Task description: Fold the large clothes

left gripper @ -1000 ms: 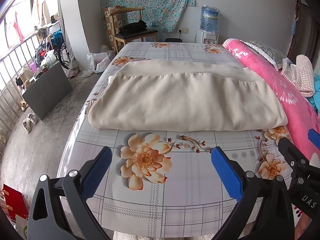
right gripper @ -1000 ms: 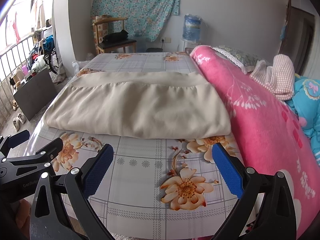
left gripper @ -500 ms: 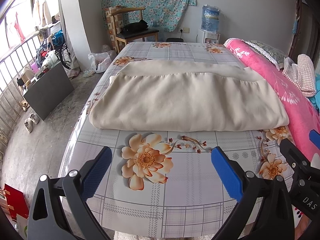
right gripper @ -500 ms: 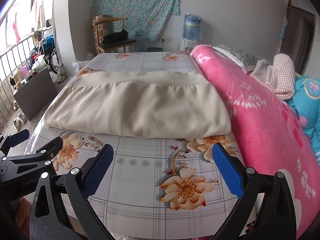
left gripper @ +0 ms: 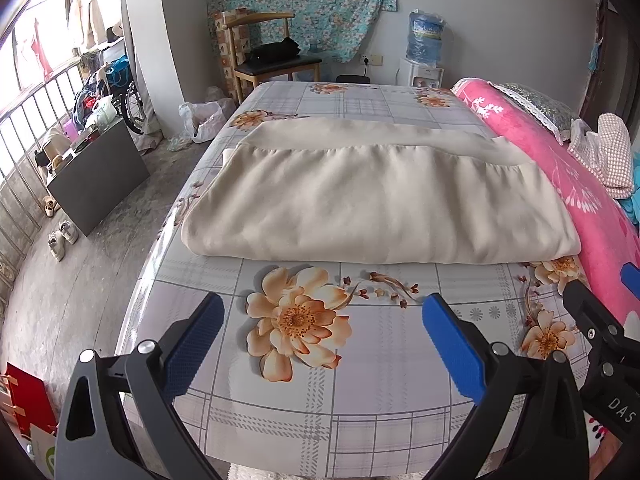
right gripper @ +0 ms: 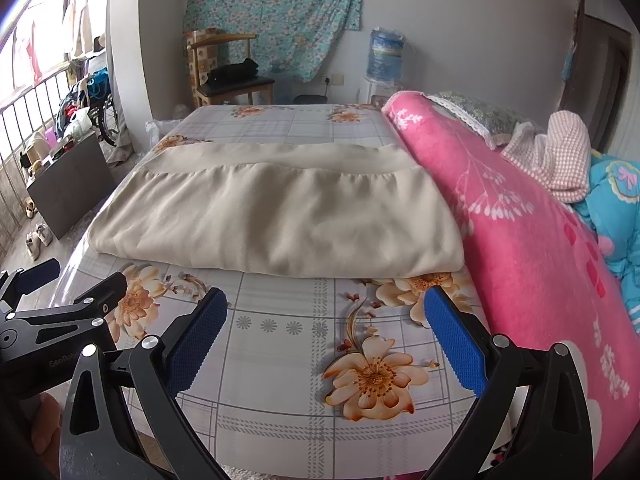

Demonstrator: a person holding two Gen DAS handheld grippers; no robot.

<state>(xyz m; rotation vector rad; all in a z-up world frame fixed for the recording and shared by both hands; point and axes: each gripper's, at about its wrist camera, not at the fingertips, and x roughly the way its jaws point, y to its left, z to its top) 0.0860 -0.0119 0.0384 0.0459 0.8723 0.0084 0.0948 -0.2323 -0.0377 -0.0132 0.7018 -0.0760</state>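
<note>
- I see a bed (left gripper: 400,364) filling most of both views, covered in a grey checked sheet printed with orange flowers.
- A rolled pink blanket (right gripper: 520,240) with white sprigs runs along the bed's right side; a checked pink-and-white cloth (right gripper: 560,152) lies heaped at its far end.
- The beige garment (left gripper: 372,196) lies folded flat across the middle of the bed, its near edge a soft fold, its right end touching the pink blanket. A second beige layer shows as a band past its far hem.
- On the back wall I see a hanging teal floral cloth (left gripper: 304,0), with a wooden chair (left gripper: 272,64) below it carrying something black, and a water dispenser (left gripper: 424,52) to the right.
- At left, a railing with hanging laundry, a dark board (left gripper: 100,176) leaning, and shoes on the concrete floor.
- My left tool (left gripper: 318,340) hovers over the near sheet, short of the garment, blue pads spread wide, nothing between them.
- My right tool (right gripper: 326,338) sits beside it at similar height, pads equally wide apart and empty, near the pink blanket.
</note>
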